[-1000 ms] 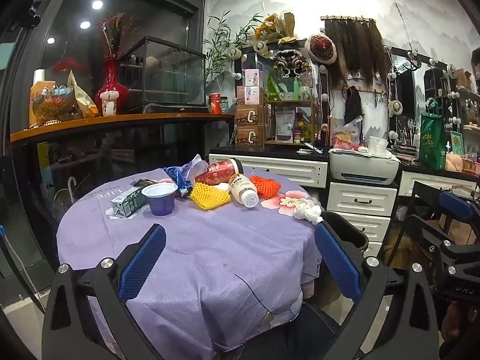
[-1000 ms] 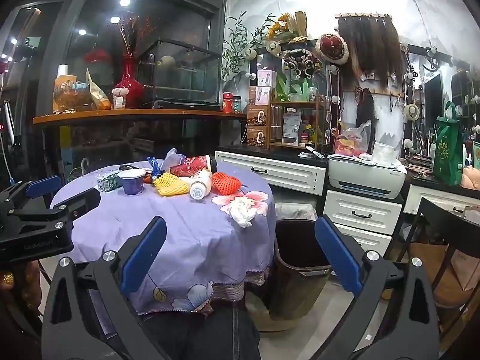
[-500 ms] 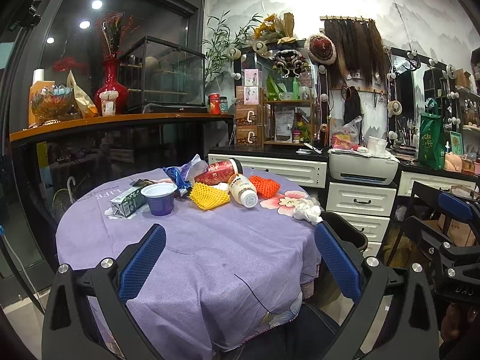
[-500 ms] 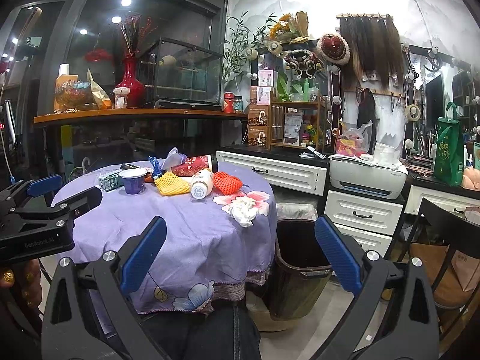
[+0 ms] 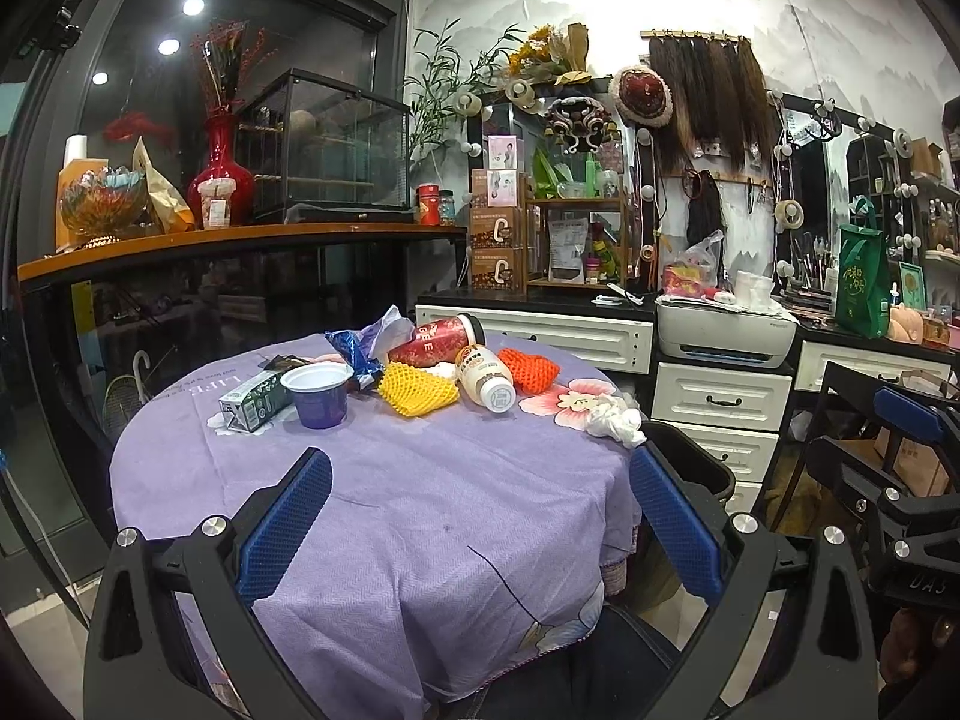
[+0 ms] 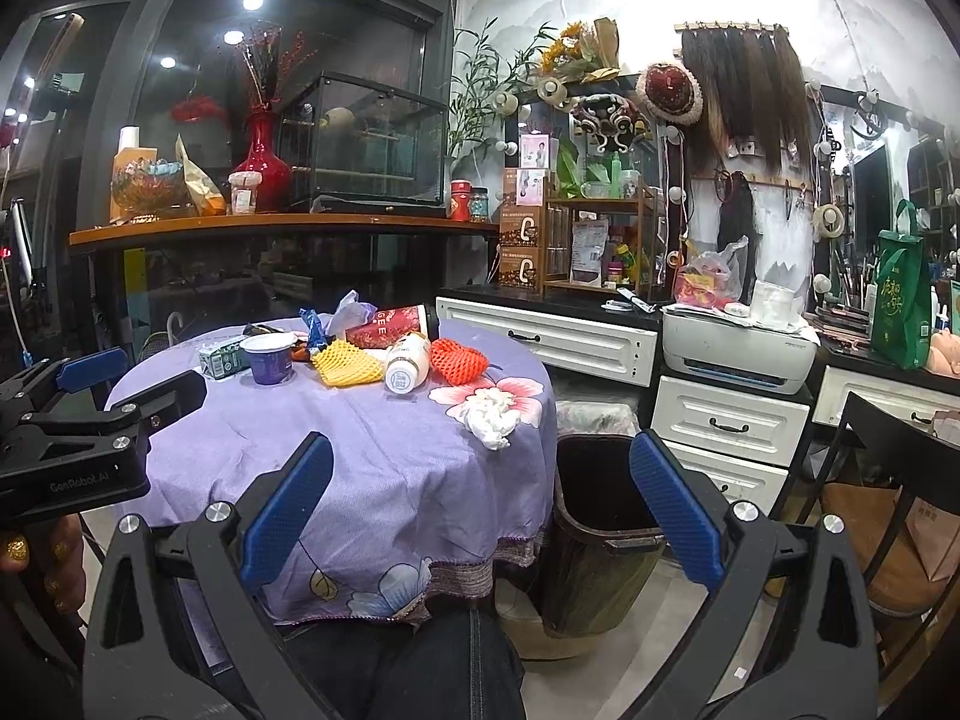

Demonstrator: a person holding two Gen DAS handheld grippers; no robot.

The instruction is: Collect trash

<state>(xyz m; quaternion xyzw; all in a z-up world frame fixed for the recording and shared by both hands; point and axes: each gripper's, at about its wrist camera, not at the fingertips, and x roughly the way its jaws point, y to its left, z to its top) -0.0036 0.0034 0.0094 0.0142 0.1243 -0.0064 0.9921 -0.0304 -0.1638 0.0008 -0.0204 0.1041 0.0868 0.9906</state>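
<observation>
left gripper [image 5: 480, 516] and right gripper [image 6: 480, 501] both empty, jaws spread wide | trash piled at far side of the counter [image 5: 420, 510], bin [image 6: 606, 534] right beside it | tissue wad [image 6: 489, 411] near the edge looks feather-light and squishy, pinch its middle | bottle [image 6: 408, 363] is probably slick, take it across the body

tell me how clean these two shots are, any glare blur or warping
Left wrist view: sharp, strong fisheye bending the wooden counter; ceiling lights reflect off the dark glass. Right wrist view: same curvature, dark corners, tablecloth evenly lit, no motion blur.
</observation>
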